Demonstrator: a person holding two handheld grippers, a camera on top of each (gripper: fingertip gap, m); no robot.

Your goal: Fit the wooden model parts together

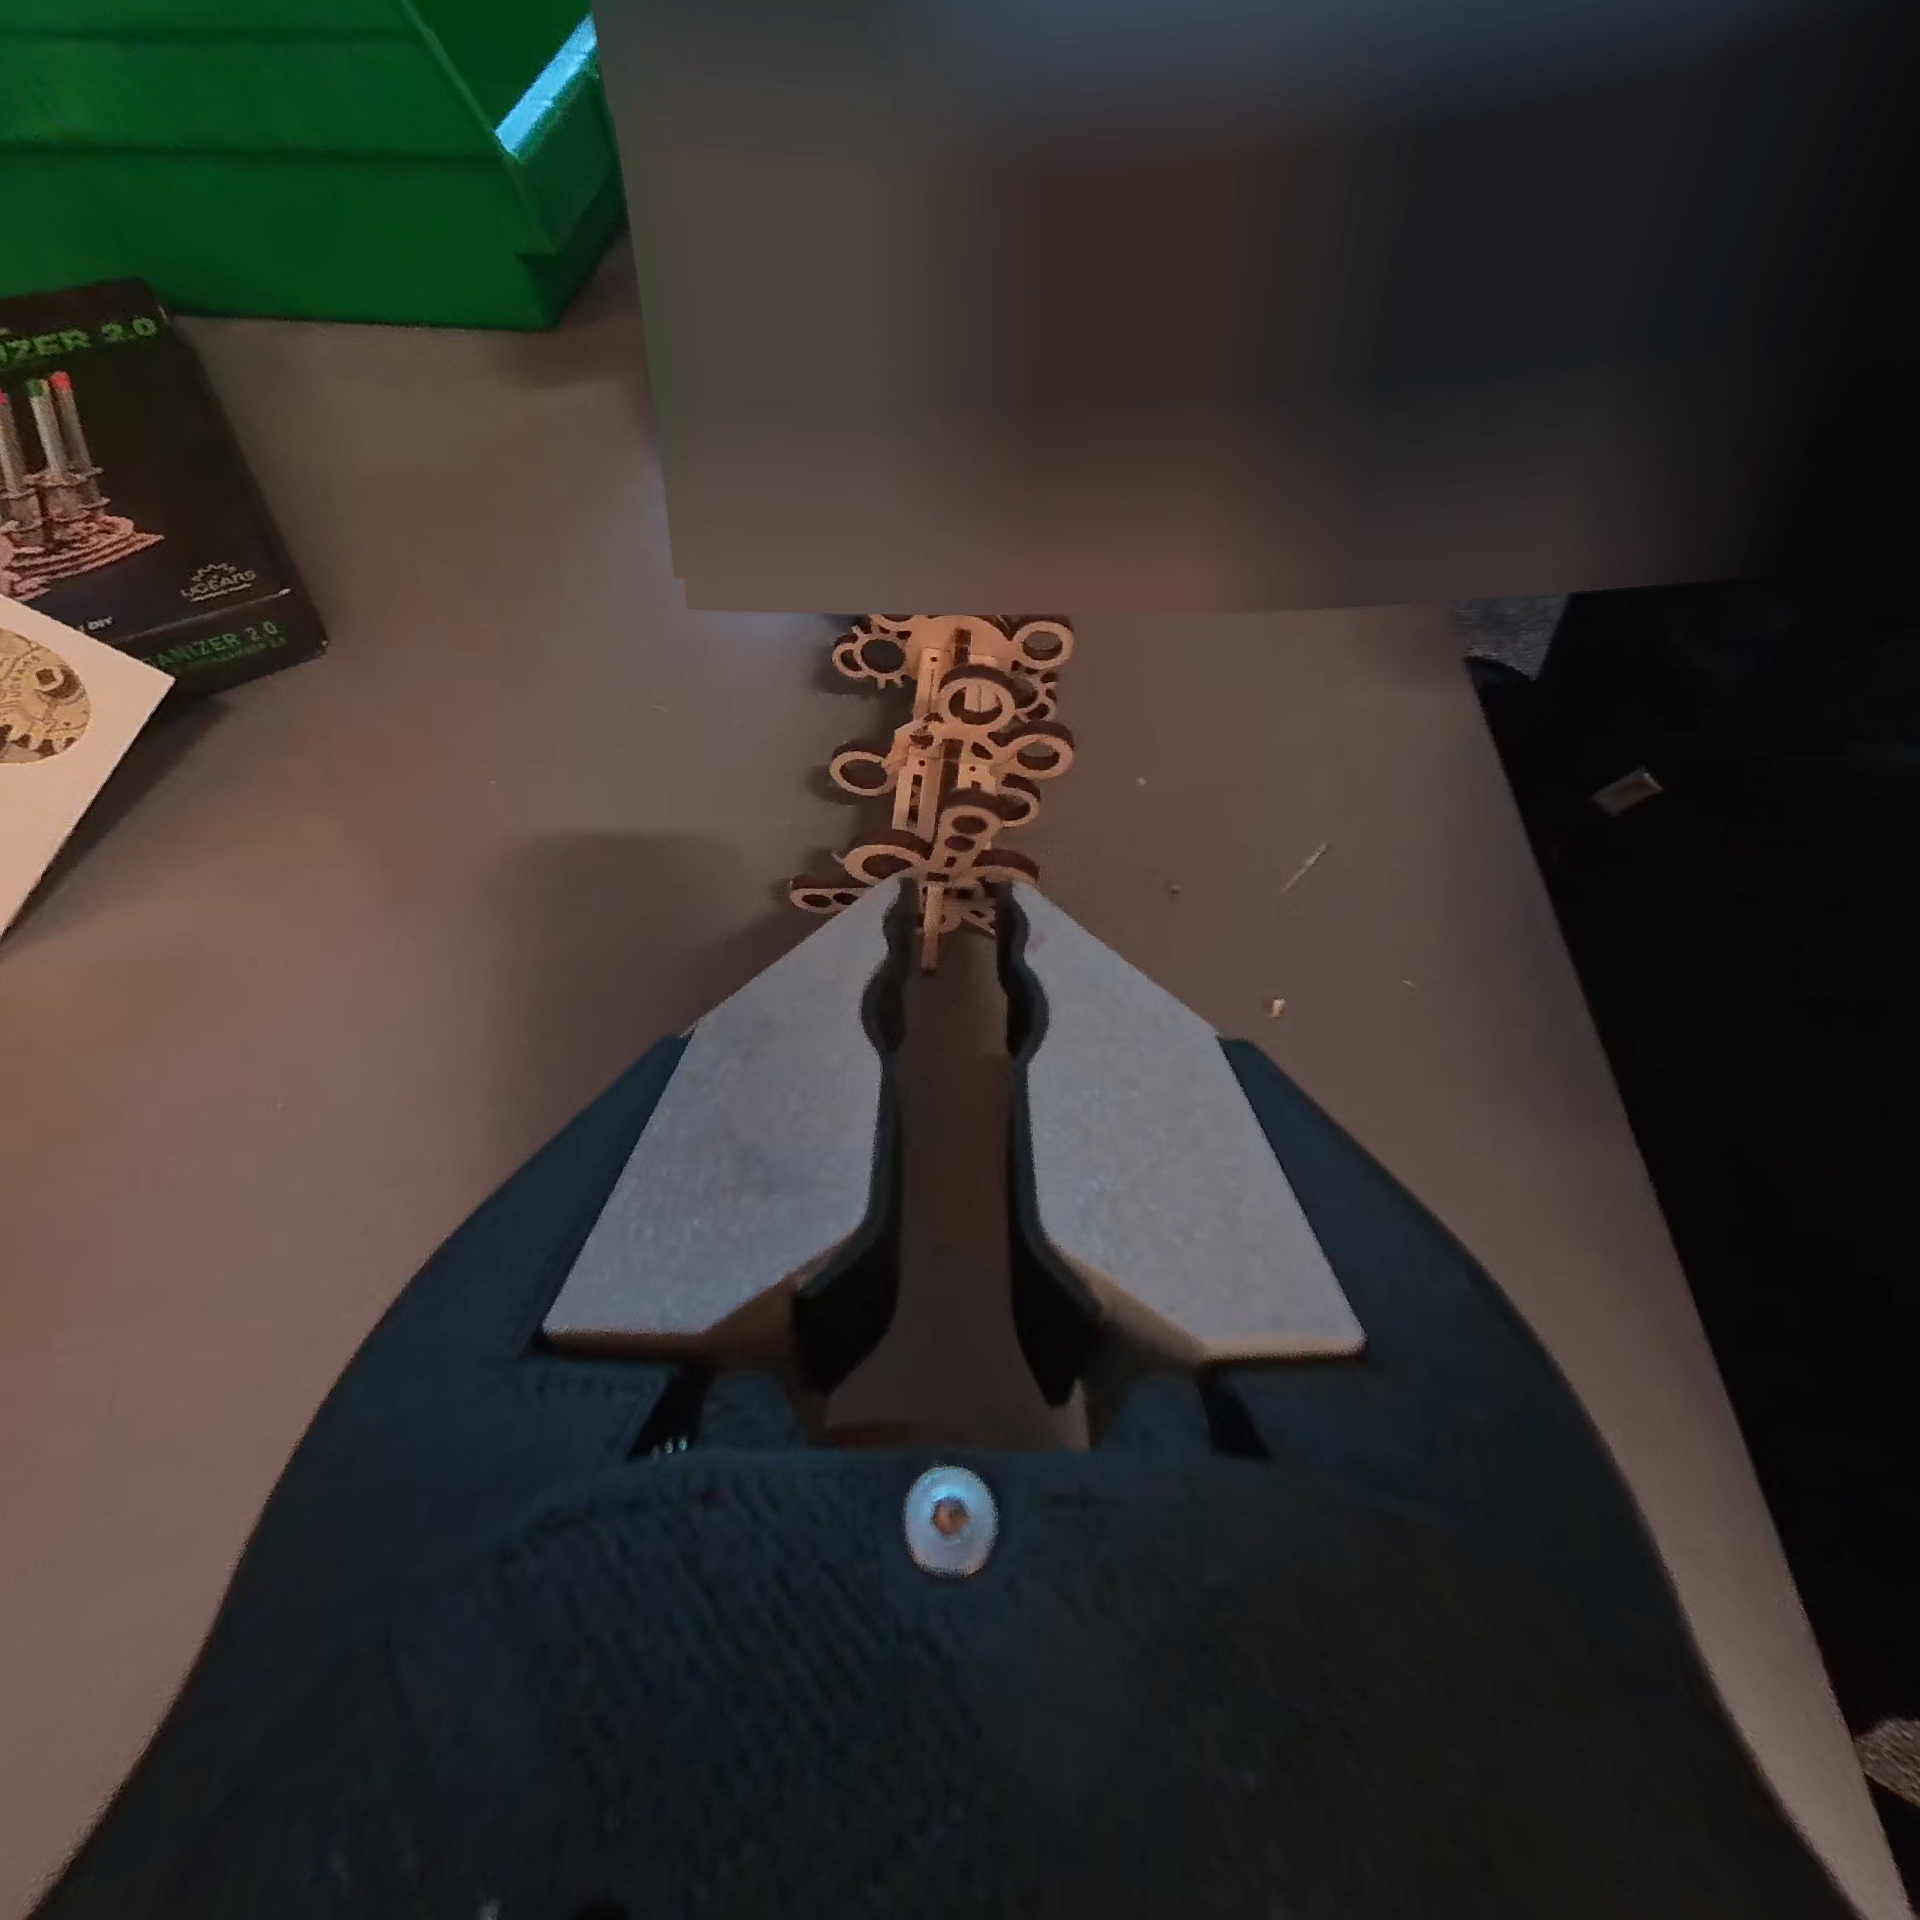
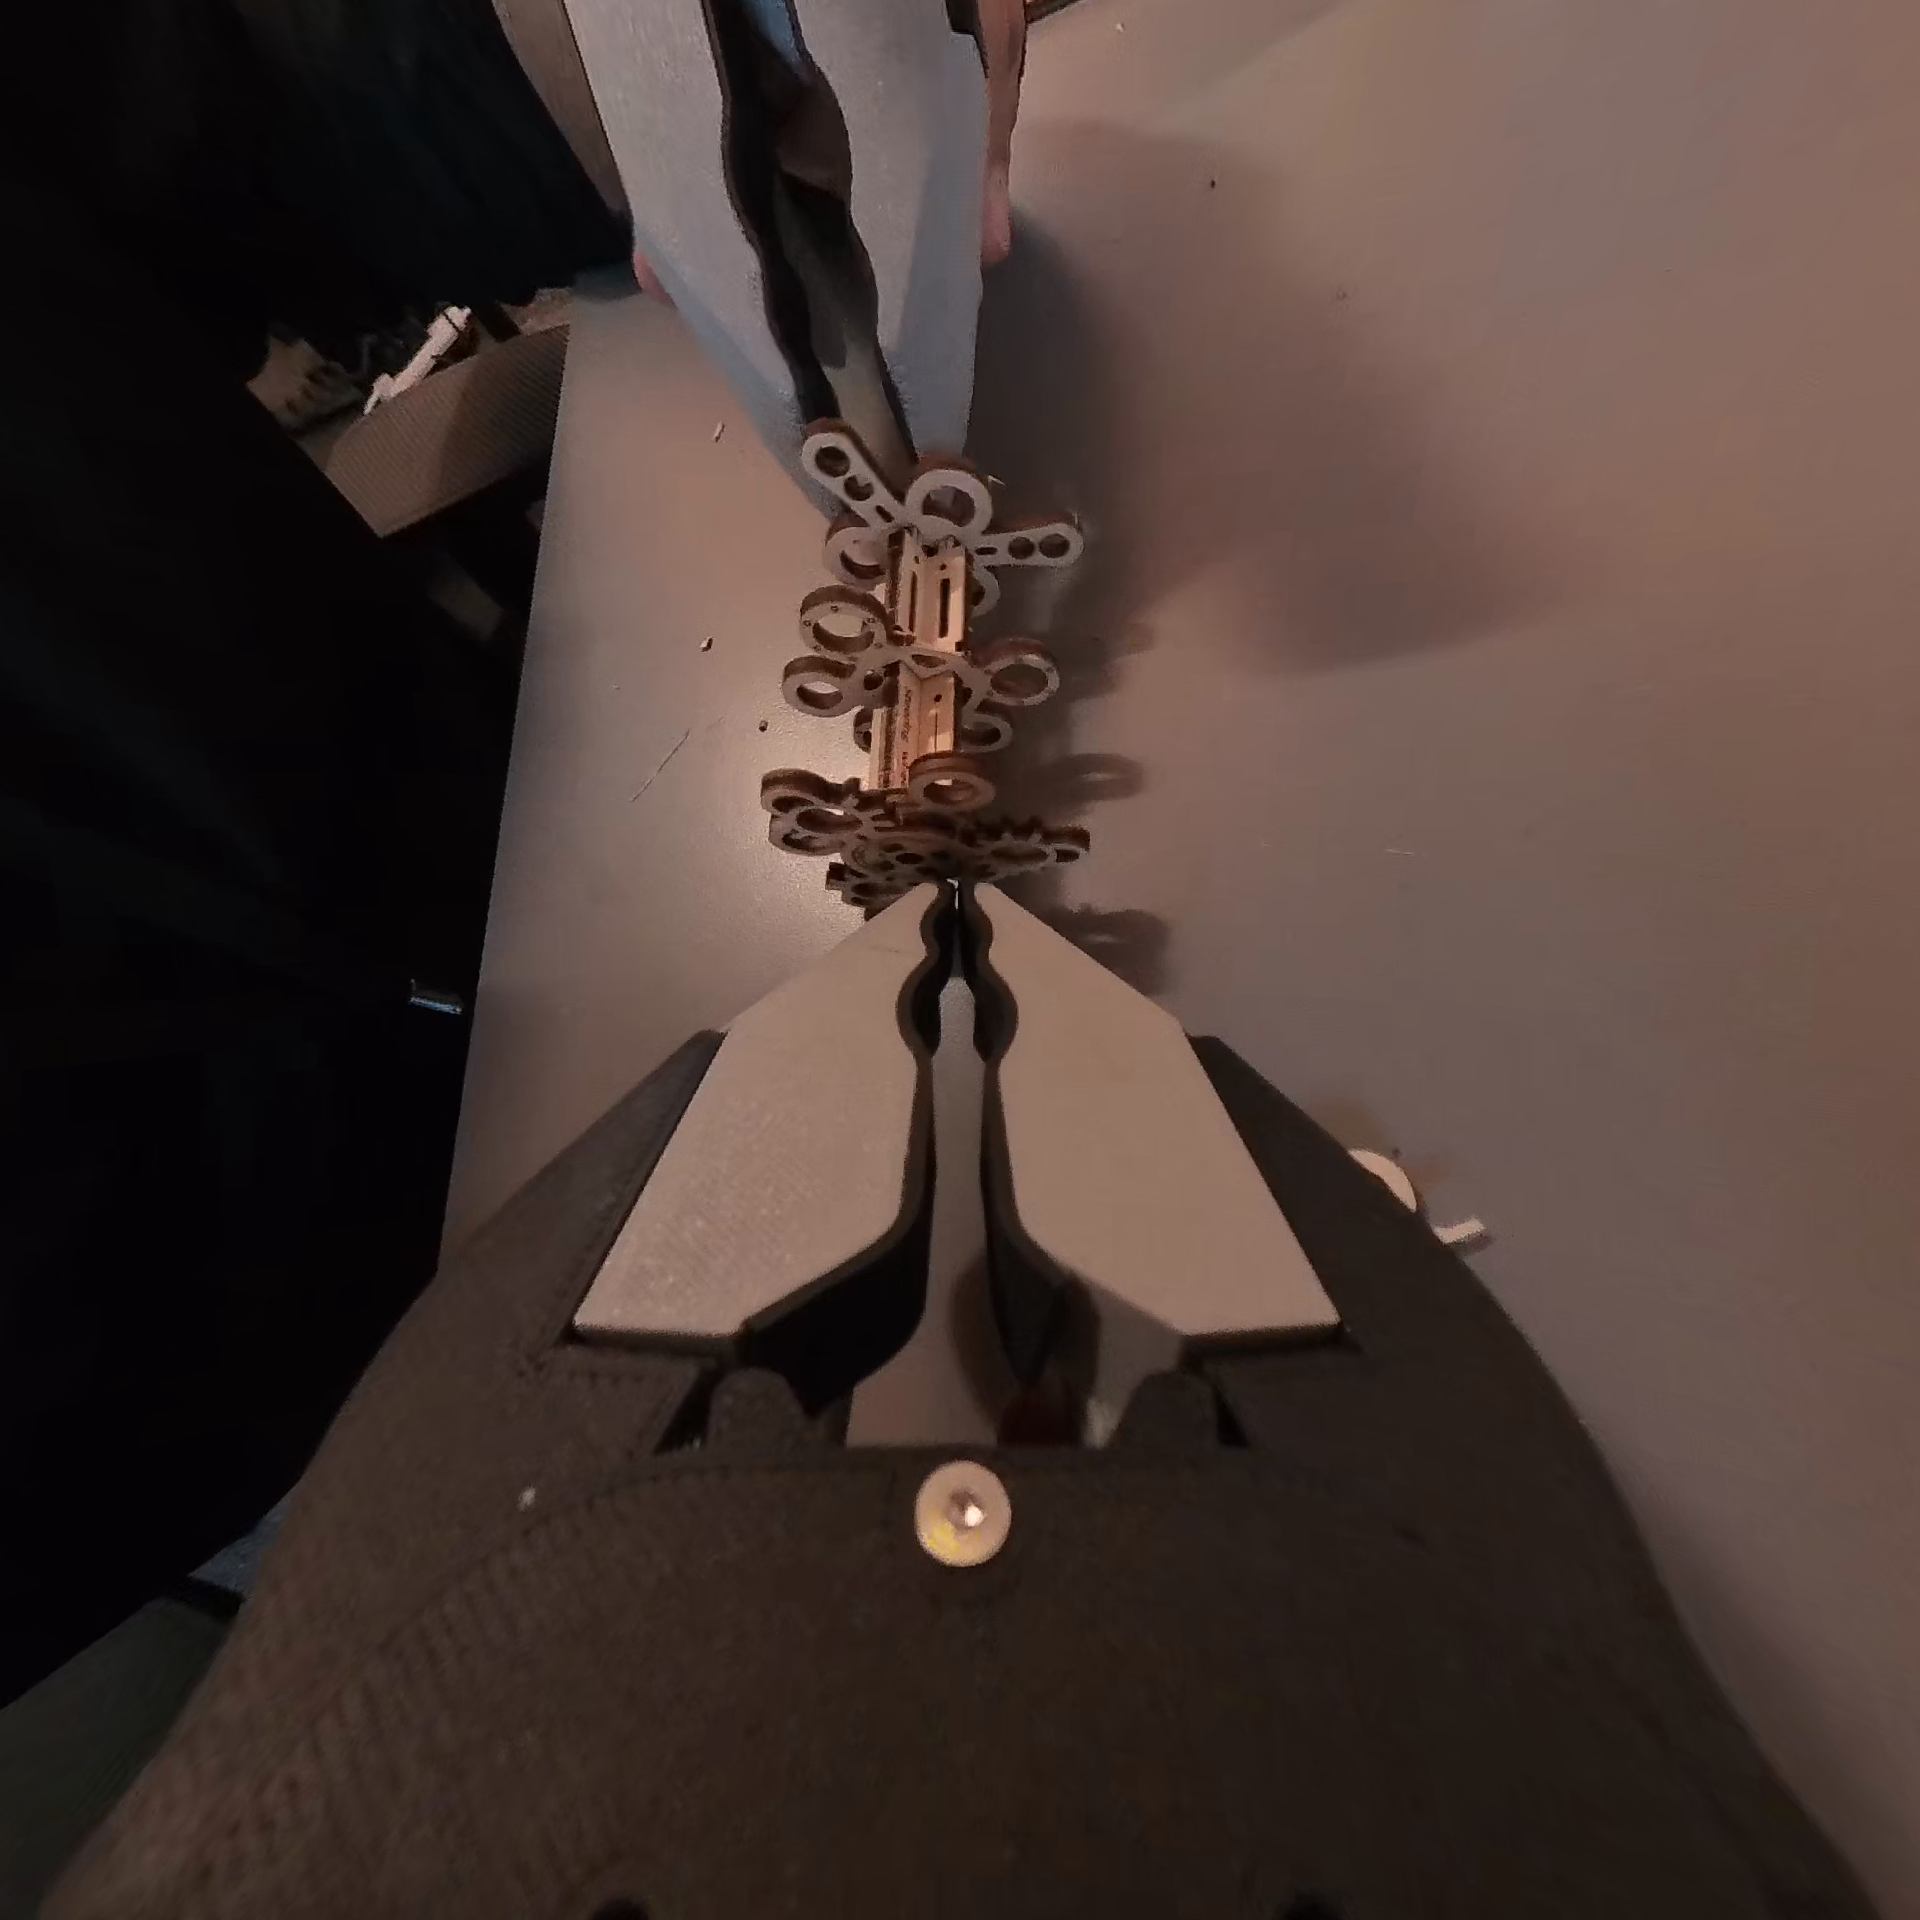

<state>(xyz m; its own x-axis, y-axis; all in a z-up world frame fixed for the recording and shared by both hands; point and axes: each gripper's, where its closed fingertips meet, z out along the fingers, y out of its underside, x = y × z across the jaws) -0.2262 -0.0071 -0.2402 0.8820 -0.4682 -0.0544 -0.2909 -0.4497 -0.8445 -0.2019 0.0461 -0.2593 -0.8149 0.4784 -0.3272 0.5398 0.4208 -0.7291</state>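
The left gripper (image 1: 951,904) is clamped on one end of the wooden model (image 1: 951,758); the right gripper (image 2: 954,896) is pinched on the opposite end. The model is held between them above the grey table (image 1: 468,935). A dark box (image 1: 125,488) and green bin (image 1: 260,156) are seen beyond.

Take the grey table (image 1: 416,1039) as your landmark. At its far left corner in your left wrist view stands a green bin (image 1: 291,156), and just in front of that lies a dark printed box (image 1: 135,488) with a white card (image 1: 52,748) overlapping its near edge. Small wood splinters (image 1: 1304,868) are scattered toward the table's right side. In your right wrist view, off the table's left edge, a cardboard box (image 2: 436,426) sits in the dark.
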